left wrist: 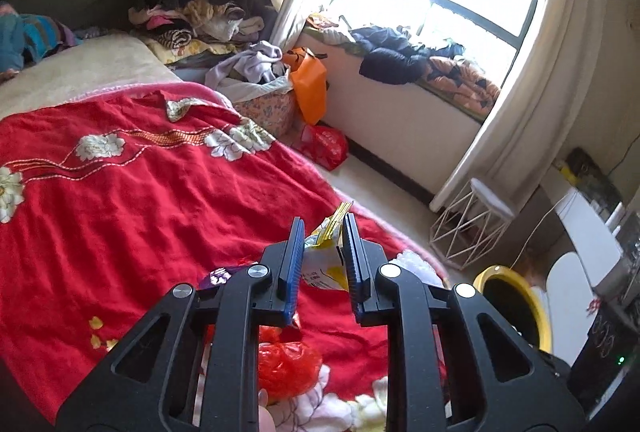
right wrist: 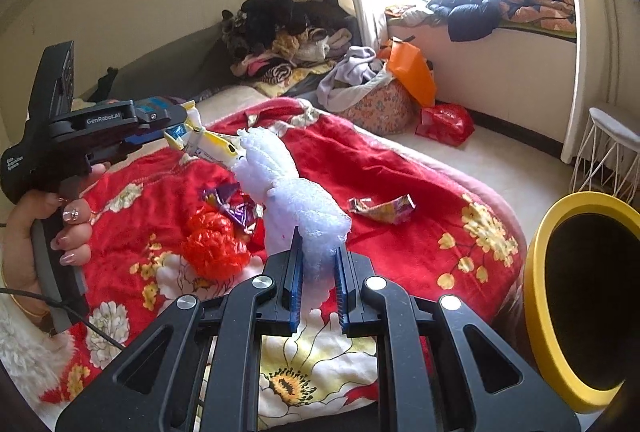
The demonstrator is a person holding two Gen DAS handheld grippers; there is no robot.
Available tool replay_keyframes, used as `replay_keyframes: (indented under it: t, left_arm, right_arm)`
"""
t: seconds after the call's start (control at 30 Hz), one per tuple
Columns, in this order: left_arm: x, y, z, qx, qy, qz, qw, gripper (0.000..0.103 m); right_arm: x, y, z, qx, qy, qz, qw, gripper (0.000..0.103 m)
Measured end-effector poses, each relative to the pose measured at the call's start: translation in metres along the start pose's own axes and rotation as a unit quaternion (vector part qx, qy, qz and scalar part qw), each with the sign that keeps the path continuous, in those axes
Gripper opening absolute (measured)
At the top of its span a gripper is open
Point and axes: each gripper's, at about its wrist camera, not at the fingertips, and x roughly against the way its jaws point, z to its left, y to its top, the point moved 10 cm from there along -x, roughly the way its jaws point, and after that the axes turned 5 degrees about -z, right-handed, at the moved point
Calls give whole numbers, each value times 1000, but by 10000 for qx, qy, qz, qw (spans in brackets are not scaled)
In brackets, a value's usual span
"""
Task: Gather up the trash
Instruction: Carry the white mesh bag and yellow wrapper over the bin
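Foam wrap (right wrist: 296, 208) pinched in right claw (right wrist: 318, 272)

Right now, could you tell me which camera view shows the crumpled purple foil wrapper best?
The right wrist view: the crumpled purple foil wrapper lies unobstructed on the red floral blanket. The left wrist view shows only a sliver behind that gripper.

Crumpled yellow-and-white snack wrapper (left wrist: 326, 264), held up above the bed, pinched in the left gripper (left wrist: 320, 232). White foam wrap (right wrist: 296, 200), long and bumpy, clamped upright at its lower end in the right gripper (right wrist: 318, 256). Scrunched red plastic bag (right wrist: 216, 244) and purple foil wrapper (right wrist: 234, 206) touching mid-bed. Second purple wrapper (right wrist: 382, 209) flattened nearer the bed's right edge. Yellow-rimmed bin (right wrist: 560, 296), tilted, just beyond that edge.
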Motion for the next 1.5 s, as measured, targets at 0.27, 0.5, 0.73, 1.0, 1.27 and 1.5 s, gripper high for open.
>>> replay_keyframes:
  t: [0.27, 0.5, 0.73, 1.0, 1.27, 1.5]
  left_arm:
    - [19, 19, -11, -10, -124, -271, 9996, 15]
    - [26, 23, -21, -34, -232, -318, 9992, 15]
    - [27, 17, -39, -130, -359, -254, 9989, 15]
    - [20, -3, -69, -305, -597, -61, 9977, 15]
    - [19, -26, -101, -548, -867, 134, 9946, 15]
    - [17, -41, -123, -699, -1041, 253, 9918, 15]
  right_arm:
    - [20, 16, -10, -143, -146, -317, 9993, 13]
    - [28, 23, -18, -206, -251, -451, 9985, 13]
    - [40, 30, -30, -315, -415, -625, 9967, 13]
    - [55, 34, -53, -533, -670, -776, 9933, 13]
    - [66, 32, -77, -758, -909, -862, 9892, 13]
    - [77, 29, -96, -928, -1121, -940, 9849, 13]
